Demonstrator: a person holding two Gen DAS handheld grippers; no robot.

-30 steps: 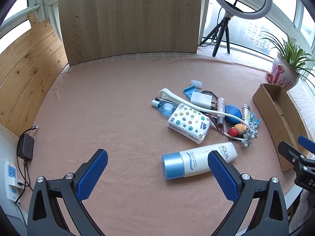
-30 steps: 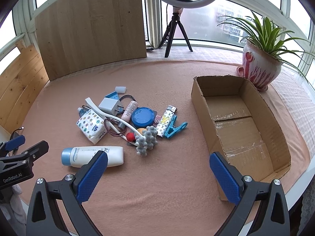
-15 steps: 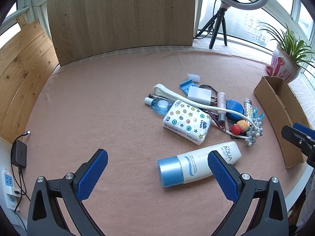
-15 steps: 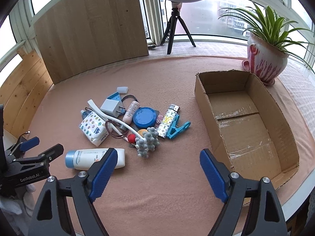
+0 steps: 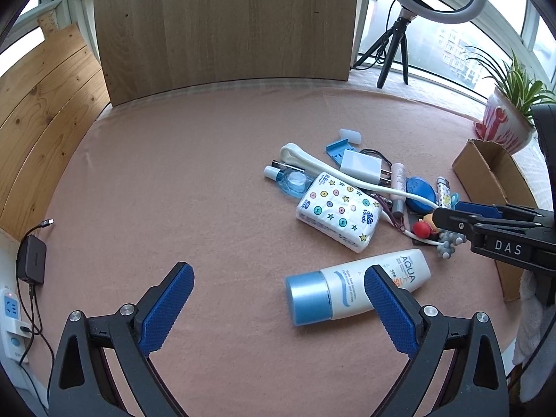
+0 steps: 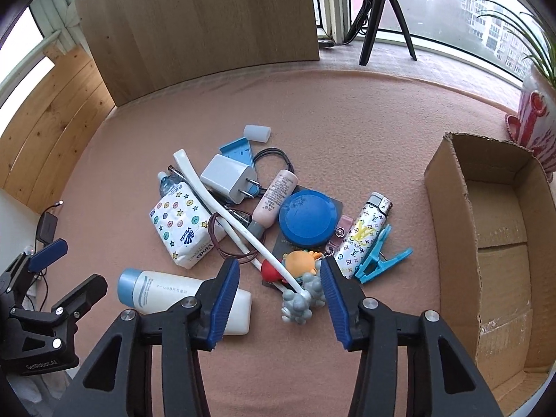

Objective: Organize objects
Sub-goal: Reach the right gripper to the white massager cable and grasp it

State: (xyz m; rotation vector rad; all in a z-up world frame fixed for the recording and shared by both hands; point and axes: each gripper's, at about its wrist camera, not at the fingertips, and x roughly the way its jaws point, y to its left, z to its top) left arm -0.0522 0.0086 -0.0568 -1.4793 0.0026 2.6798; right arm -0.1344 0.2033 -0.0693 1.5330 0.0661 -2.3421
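Note:
A pile of small objects lies on the pink cloth. My right gripper (image 6: 279, 271) hangs low over its near edge, jaws closing. Between the pads sit a red ball (image 6: 269, 271), an orange toy (image 6: 300, 262), the end of a white stick (image 6: 222, 208) and a grey knobbly toy (image 6: 299, 307); the pads do not press on them. My left gripper (image 5: 278, 278) stands open, its right finger over a white sunscreen tube (image 5: 347, 285) with a blue cap. A starred tissue pack (image 5: 338, 210) lies beyond. In the left wrist view the right gripper (image 5: 448, 212) reaches in over the pile.
An open cardboard box (image 6: 448, 215) stands right of the pile, with a potted plant (image 6: 535, 125) behind it. A blue lid (image 6: 307, 217), patterned lighter (image 6: 365, 232), blue clip (image 6: 378, 260) and white charger (image 6: 227, 177) lie in the pile. A power adapter (image 5: 31, 264) sits far left.
My right gripper has come down and forward onto the near edge of the pile, and its jaws have narrowed around the small toys. The left gripper has hardly moved.

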